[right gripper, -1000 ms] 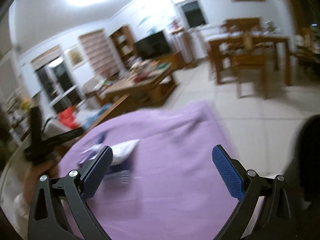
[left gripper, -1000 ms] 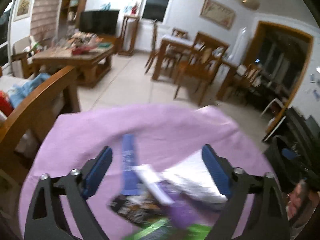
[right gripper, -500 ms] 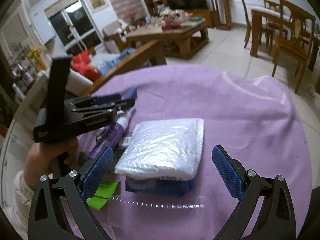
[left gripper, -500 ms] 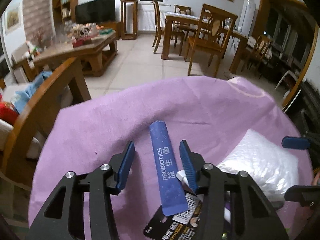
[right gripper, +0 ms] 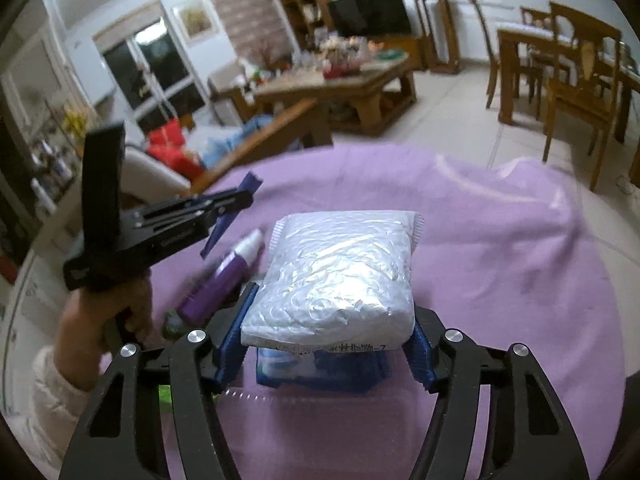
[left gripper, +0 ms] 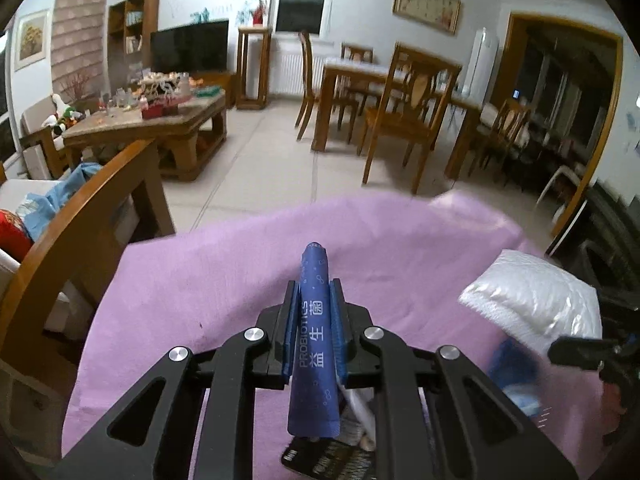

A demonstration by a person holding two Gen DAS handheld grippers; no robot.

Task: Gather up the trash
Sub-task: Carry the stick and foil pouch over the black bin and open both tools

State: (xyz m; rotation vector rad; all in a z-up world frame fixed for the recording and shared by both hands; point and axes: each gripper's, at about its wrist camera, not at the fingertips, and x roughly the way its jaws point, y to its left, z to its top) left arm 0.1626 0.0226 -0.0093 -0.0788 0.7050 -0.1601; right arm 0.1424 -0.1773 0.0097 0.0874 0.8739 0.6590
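Observation:
A blue probiotics sachet [left gripper: 316,320] stands up between the pads of my left gripper [left gripper: 314,292], which is shut on it just above the purple cloth [left gripper: 200,280]. The right wrist view shows that left gripper [right gripper: 240,200] from the side, held by a hand, with the sachet [right gripper: 250,182] poking out of it. My right gripper [right gripper: 334,308] is closing on a white padded bag [right gripper: 340,264], and both blue pads touch the bag's sides. The bag [left gripper: 532,292] lies on a blue pack [right gripper: 320,368].
A purple bottle [right gripper: 224,276] lies left of the bag, with a green wrapper [right gripper: 164,392] near it. A clear plastic tray [right gripper: 320,404] sits at the near edge and a black wrapper [left gripper: 332,460] under the left gripper. A wooden armrest [left gripper: 80,220] borders the cloth at left.
My left gripper closed onto the blue sachet and lifted its end off the cloth. My right gripper swung over to the white padded bag and narrowed its jaws around it.

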